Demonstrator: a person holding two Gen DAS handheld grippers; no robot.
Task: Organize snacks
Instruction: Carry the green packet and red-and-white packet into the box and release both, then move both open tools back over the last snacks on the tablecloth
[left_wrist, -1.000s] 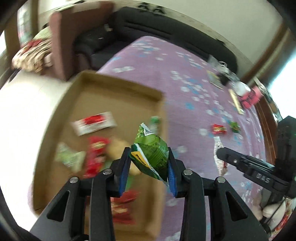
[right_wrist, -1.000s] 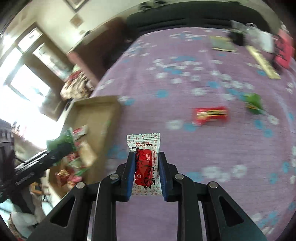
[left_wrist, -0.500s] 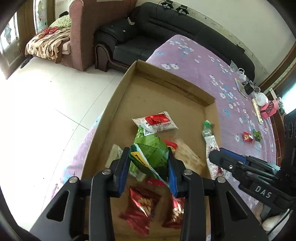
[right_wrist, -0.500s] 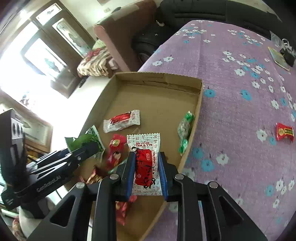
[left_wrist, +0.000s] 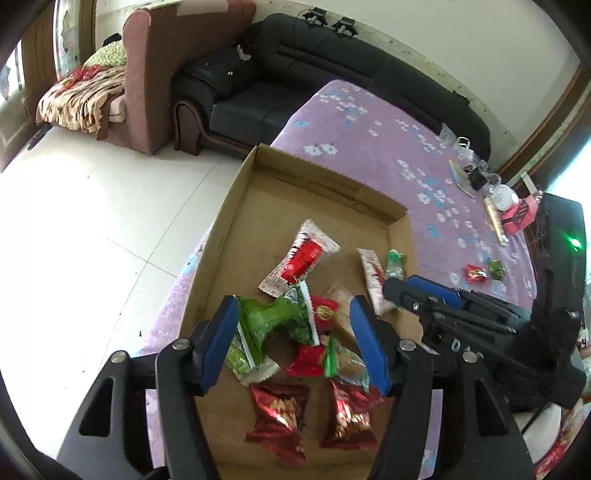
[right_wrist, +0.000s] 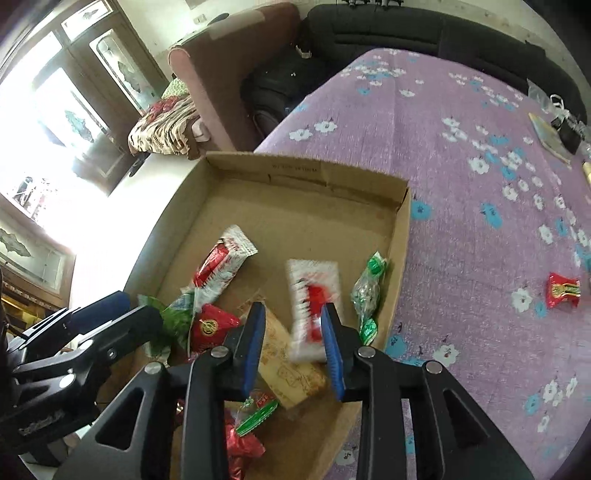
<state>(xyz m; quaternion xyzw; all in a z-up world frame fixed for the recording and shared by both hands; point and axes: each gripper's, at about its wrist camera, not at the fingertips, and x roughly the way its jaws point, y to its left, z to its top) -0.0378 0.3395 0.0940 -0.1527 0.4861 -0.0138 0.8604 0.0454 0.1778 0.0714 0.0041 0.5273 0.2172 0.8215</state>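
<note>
A shallow cardboard box (left_wrist: 325, 184) (right_wrist: 306, 173) on the purple flowered table holds several snack packets. My left gripper (left_wrist: 295, 339) is open over the box; the green packet (left_wrist: 277, 325) lies loose by its left pad, on the pile. My right gripper (right_wrist: 293, 343) is open; the white-and-red packet (right_wrist: 314, 299) is blurred, dropping free between its pads into the box. In the left wrist view the right gripper (left_wrist: 417, 295) reaches in from the right; the left one shows in the right wrist view (right_wrist: 110, 317).
A red packet (right_wrist: 563, 290) (left_wrist: 476, 273) and a green one (left_wrist: 496, 267) lie on the purple cloth right of the box. Clutter sits at the table's far right corner (left_wrist: 498, 199). A black sofa (left_wrist: 332, 62) and a brown armchair (left_wrist: 166, 74) stand beyond.
Both grippers have opened over the box. The green packet has left the left jaws onto the pile; the white-and-red packet has slipped from the right jaws and is falling.
</note>
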